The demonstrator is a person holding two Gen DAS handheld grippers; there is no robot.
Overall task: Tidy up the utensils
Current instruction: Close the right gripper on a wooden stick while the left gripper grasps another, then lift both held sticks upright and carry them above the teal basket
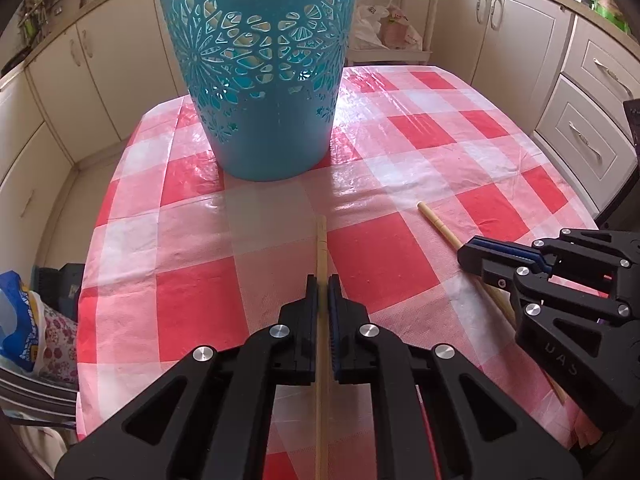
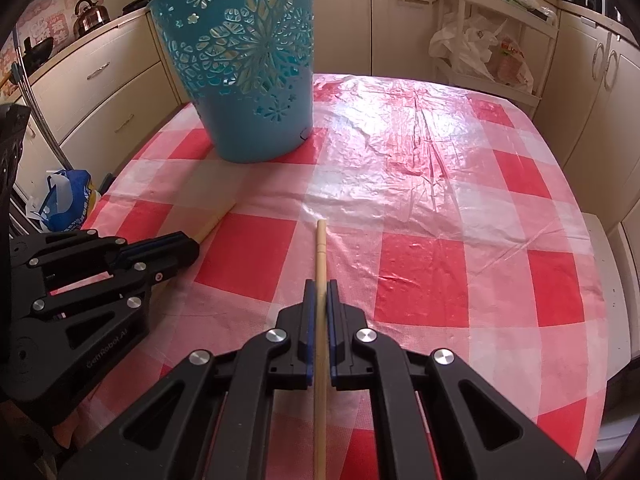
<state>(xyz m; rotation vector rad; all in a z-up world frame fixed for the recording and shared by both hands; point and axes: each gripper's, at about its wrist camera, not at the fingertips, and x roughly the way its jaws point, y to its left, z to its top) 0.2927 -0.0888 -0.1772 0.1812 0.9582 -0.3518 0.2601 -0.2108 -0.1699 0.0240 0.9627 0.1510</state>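
Between each set of jaws you already pinch one chopstick: left gripper (image 1: 323, 280) on the left chopstick (image 1: 321, 240), right gripper (image 2: 321, 284) on the right chopstick (image 2: 320, 248), both low over the checked tablecloth (image 1: 380, 256) before the blue basket (image 1: 260, 80); they look light, stiff and slick, so grip mid-shaft.

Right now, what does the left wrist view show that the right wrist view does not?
Only the left wrist view: drawers at right, and the right gripper from the side.
Only the right wrist view: a kettle on the counter, and the left gripper from the side.
Both: the blue basket standing on the checked cloth, a white bag behind, and each gripper shut on one chopstick: left, right.
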